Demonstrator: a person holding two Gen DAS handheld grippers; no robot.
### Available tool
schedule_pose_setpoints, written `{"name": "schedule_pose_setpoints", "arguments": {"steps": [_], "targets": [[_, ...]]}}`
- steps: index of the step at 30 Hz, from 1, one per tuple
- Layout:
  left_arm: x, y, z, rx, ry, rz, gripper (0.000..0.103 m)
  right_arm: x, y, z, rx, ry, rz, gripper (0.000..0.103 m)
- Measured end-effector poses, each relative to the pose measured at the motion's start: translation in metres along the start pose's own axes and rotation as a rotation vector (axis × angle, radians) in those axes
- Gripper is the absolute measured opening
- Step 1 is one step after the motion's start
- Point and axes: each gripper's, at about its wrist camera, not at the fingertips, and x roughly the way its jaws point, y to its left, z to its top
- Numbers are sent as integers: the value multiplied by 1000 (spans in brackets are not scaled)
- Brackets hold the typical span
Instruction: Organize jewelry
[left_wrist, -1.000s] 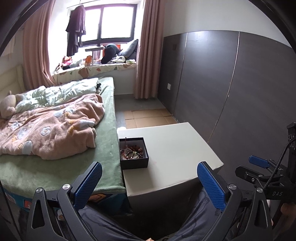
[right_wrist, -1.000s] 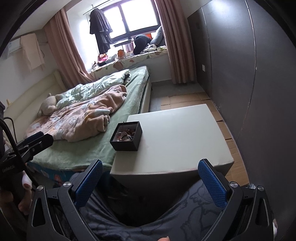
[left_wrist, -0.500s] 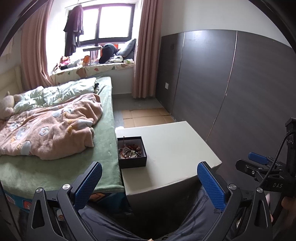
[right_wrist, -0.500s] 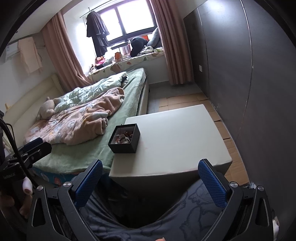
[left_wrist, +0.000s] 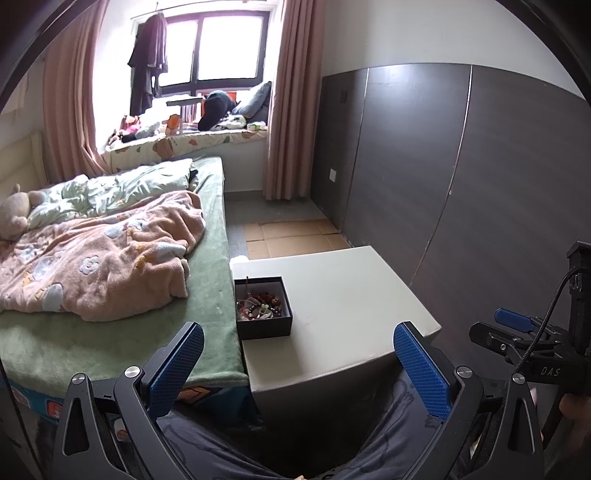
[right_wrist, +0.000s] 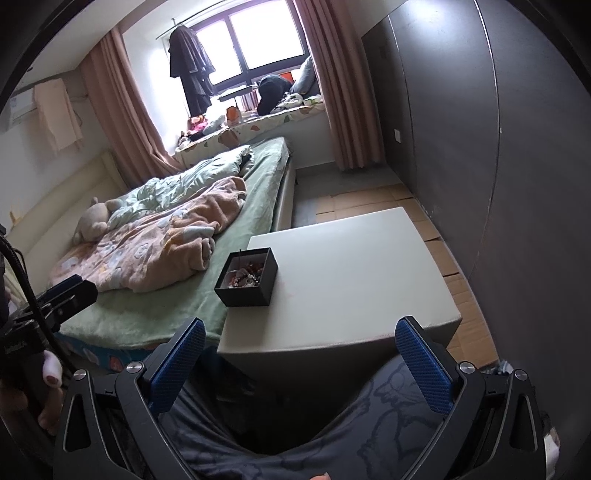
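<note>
Both grippers' jaws gape empty, well short of the jewelry box (left_wrist: 263, 308) ahead.

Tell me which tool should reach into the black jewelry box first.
Probably the left tool: the black jewelry box sits at the white table's left edge beside the bed, just ahead of it. The right tool is equally open but farther right.

Both wide-open claws have drifted slightly, so the small black open jewelry box (left_wrist: 263, 308) sits marginally further left in each view.
</note>
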Motion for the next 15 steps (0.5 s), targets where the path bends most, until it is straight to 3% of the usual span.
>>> {"name": "schedule_pose_setpoints", "arguments": {"steps": [15], "targets": [[-4,-3,0,3,-8,4,103,-2,-2,-1,3,-3,2,103]]}}
